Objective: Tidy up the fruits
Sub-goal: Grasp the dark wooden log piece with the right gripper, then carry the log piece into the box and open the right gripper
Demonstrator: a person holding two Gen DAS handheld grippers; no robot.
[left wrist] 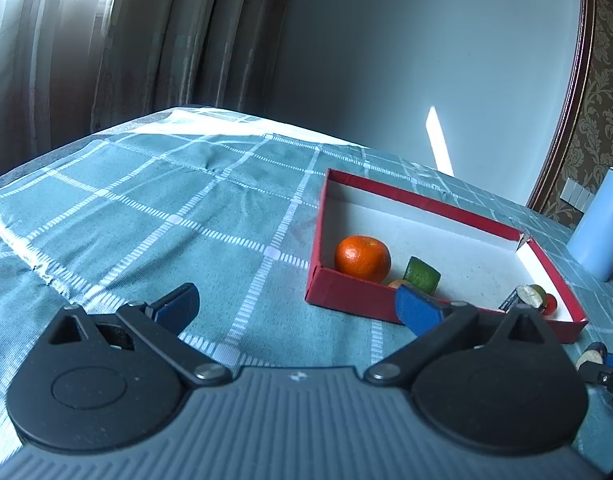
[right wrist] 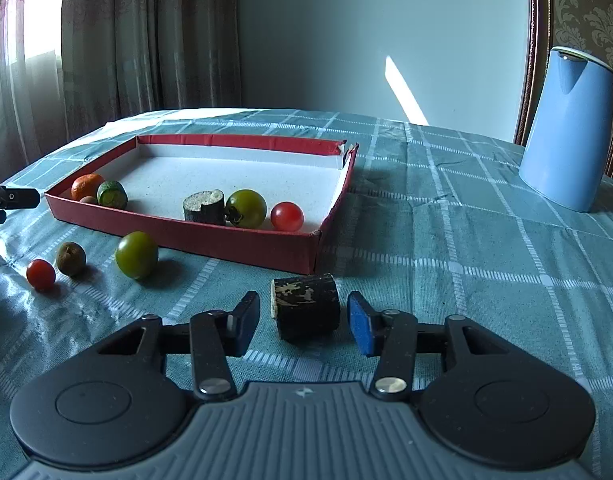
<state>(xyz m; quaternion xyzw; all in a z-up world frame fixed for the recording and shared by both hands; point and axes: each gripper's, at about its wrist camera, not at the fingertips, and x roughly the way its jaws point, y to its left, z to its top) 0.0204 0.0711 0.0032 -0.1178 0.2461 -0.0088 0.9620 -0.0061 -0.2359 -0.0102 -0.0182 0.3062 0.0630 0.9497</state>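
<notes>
Nearest the right wrist cam, the right gripper [right wrist: 302, 326] is sitting w/ its fingers apart, bracketing a dark cylindrical chunk [right wrist: 306, 306] lying on the checked tablecloth [right wrist: 466, 240]; a thin gap is showing each side, so pads aren't pressing on it yet. The chunk is resting just near of the red tray's [right wrist: 242, 242] near wall, on its side: long axis running left-right, pale cut end facing left, toward the left finger. It's looking stiff, light & rough-barked, so prob. not slippery or fragile; pinching end-to-end along the axis, as the fingers are lining up, seems workable. In the tray: an orange [right wrist: 86, 185], a green cut piece [right wrist: 112, 194], a second dark chunk [right wrist: 204, 207], a green tomato [right wrist: 248, 207], a red cherry tomato [right wrist: 287, 216]. Loose at left on the cloth: another green tomato [right wrist: 136, 255], a brown fruit [right wrist: 70, 258], a red cherry tomato [right wrist: 40, 274]. A blue jug [right wrist: 566, 132] is standing far right. The left gripper [left wrist: 296, 306] is hovering wide apart & empty, left of the tray.
</notes>
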